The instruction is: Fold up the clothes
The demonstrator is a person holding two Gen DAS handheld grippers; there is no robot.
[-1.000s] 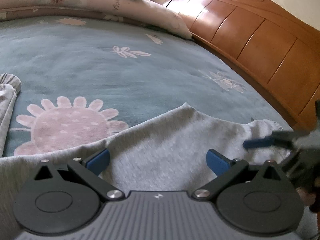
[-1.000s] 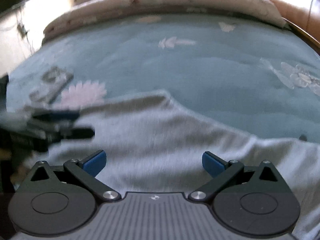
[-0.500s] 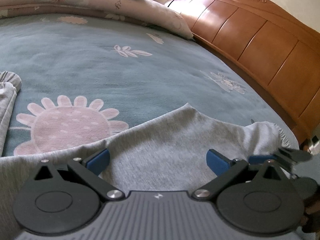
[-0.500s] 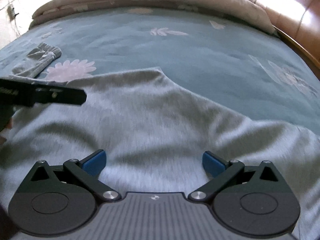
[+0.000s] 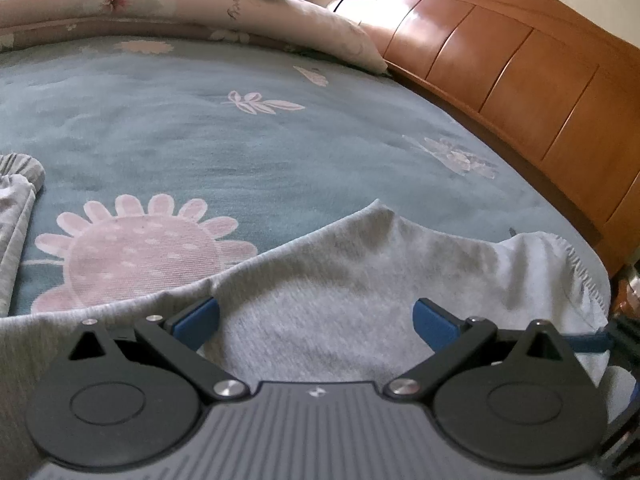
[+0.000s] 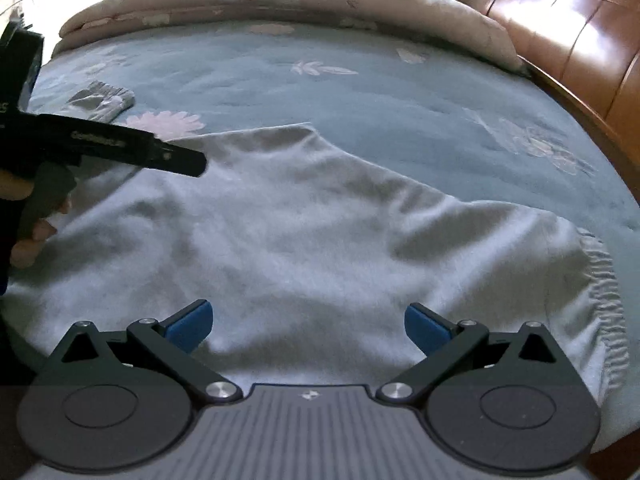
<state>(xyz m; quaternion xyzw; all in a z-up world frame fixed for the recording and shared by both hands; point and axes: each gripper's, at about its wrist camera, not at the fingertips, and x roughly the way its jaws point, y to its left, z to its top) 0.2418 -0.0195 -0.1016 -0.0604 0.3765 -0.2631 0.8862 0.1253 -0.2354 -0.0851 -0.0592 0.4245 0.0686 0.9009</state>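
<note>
A grey garment [image 6: 304,240] lies spread along the near edge of a floral-sheeted bed [image 5: 240,140], its ribbed hem by the wooden footboard [image 5: 520,64]; left tongs [image 5: 316,316] and right tongs [image 6: 308,320] gape wide above it.

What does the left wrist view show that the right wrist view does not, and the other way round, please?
Only the left wrist view shows the large pink sunflower print in full. Only the right wrist view shows the person's hand holding the left gripper over the grey garment, and the full gathered waistband. Both show the garment spread on the blue bedspread, the pillows, the wooden headboard, and open jaws.
</note>
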